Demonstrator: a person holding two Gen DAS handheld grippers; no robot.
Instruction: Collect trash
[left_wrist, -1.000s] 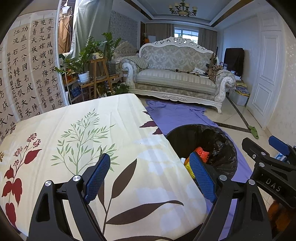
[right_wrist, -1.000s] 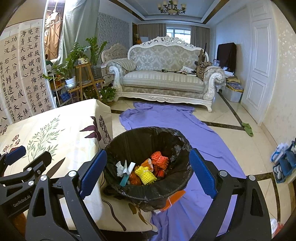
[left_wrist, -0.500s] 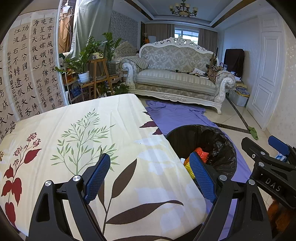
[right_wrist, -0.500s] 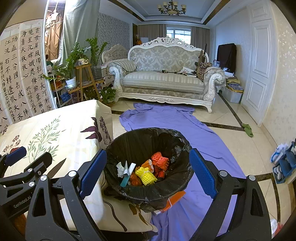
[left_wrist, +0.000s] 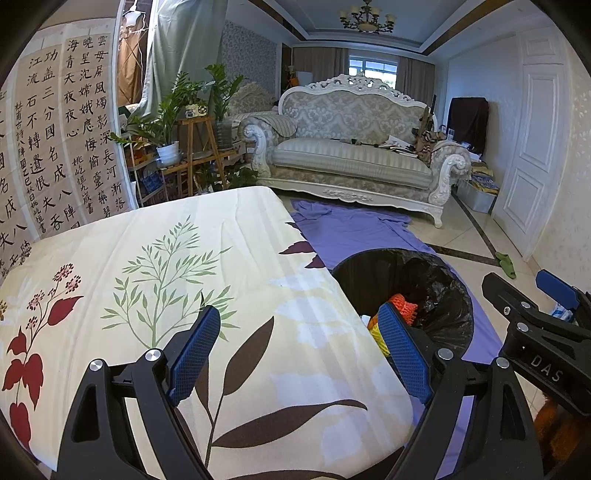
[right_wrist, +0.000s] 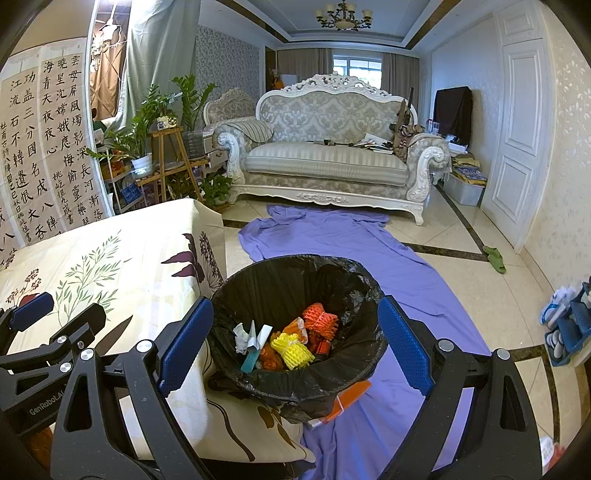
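A bin lined with a black bag (right_wrist: 295, 384) stands on the floor against the table's right edge. It holds orange (right_wrist: 320, 319) and yellow (right_wrist: 291, 350) foam nets, crumpled white paper (right_wrist: 243, 338) and other scraps. My right gripper (right_wrist: 295, 343) is open and empty, held above the bin. My left gripper (left_wrist: 299, 350) is open and empty over the table's near right corner, with the bin (left_wrist: 439, 291) just to its right. The right gripper also shows in the left wrist view (left_wrist: 535, 332).
The table wears a cream cloth with leaf prints (left_wrist: 166, 277). A purple sheet (right_wrist: 369, 251) lies on the tiled floor toward a white sofa (right_wrist: 332, 162). Plant stands (right_wrist: 162, 155) stand back left, a white door (right_wrist: 517, 129) right, slippers (right_wrist: 565, 325) far right.
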